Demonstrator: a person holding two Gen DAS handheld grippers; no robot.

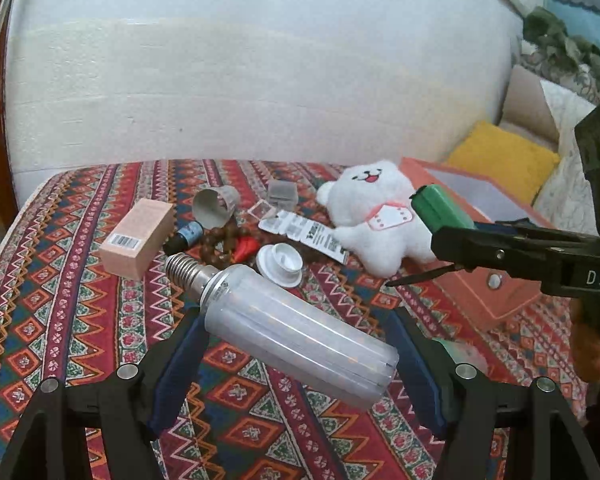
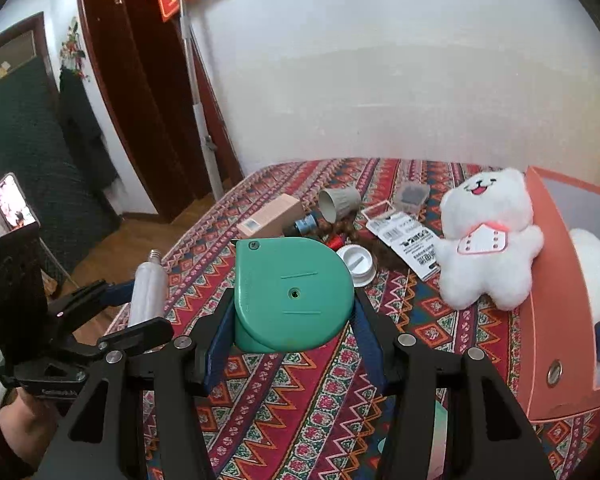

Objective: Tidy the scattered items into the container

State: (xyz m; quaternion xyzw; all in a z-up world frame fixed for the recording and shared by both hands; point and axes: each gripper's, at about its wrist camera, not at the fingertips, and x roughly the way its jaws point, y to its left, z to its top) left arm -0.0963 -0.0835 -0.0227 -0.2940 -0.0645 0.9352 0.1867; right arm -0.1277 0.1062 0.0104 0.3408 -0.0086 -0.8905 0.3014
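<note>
**Two items being carried, the box waiting at the right**

A long LED bulb (image 1: 292, 320) is being held crosswise between the padded fingers of the left gripper (image 1: 296, 354), lifted off the patterned tablecloth (image 1: 60, 264), its screw base pointing away to the left. A green tape-measure case (image 2: 290, 294) is being gripped flat by the right gripper (image 2: 292, 320), pads pressed to both its edges. Both are probably being held clear of the cloth so they can be brought over the orange box (image 2: 548, 320), which is standing open at the right edge with something white and furry already lying inside.

A white plush toy (image 2: 488, 240) is being left leaning against the box's wall. Further back, a pink carton (image 1: 138, 238), a grey cup (image 1: 216, 206), a white cap (image 1: 281, 262), beads and a printed label are being left scattered.

Most of the box interior is being cut off by the frame; a pale green object under the grippers cannot be identified.
</note>
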